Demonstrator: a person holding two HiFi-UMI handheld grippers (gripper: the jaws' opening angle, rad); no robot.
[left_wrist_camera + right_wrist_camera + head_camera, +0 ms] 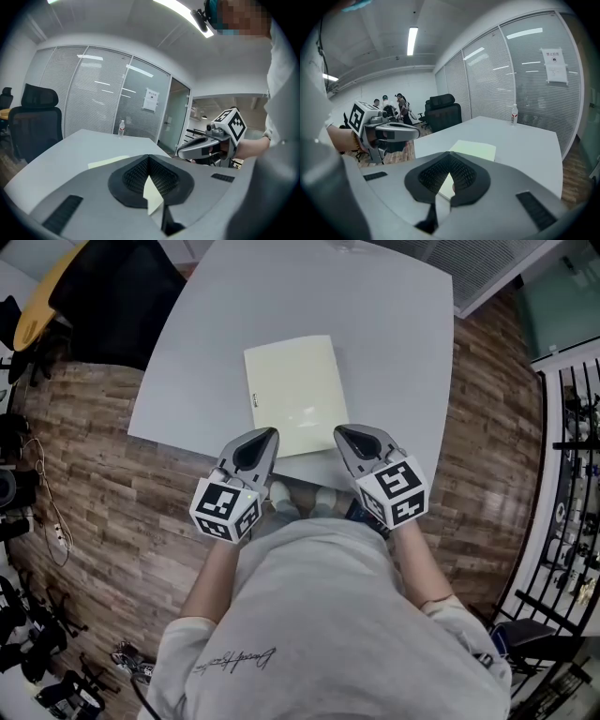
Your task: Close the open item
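A pale yellow folder (292, 390) lies flat and closed on the grey table (375, 324), close to its near edge. My left gripper (270, 434) hovers at the folder's near left corner, jaws shut with nothing between them. My right gripper (340, 431) hangs at the near right corner, also shut and empty. In the left gripper view the folder (108, 162) shows past the left gripper (149, 157), with the right gripper (211, 140) off to the side. The right gripper view has the folder (476, 150) beyond the right gripper (449, 154).
A small water bottle (121, 127) stands at the table's far side, also seen as the bottle (514, 114). A black office chair (112, 296) stands past the table's left corner. Wood floor surrounds the table; black racks (572, 474) line the right wall.
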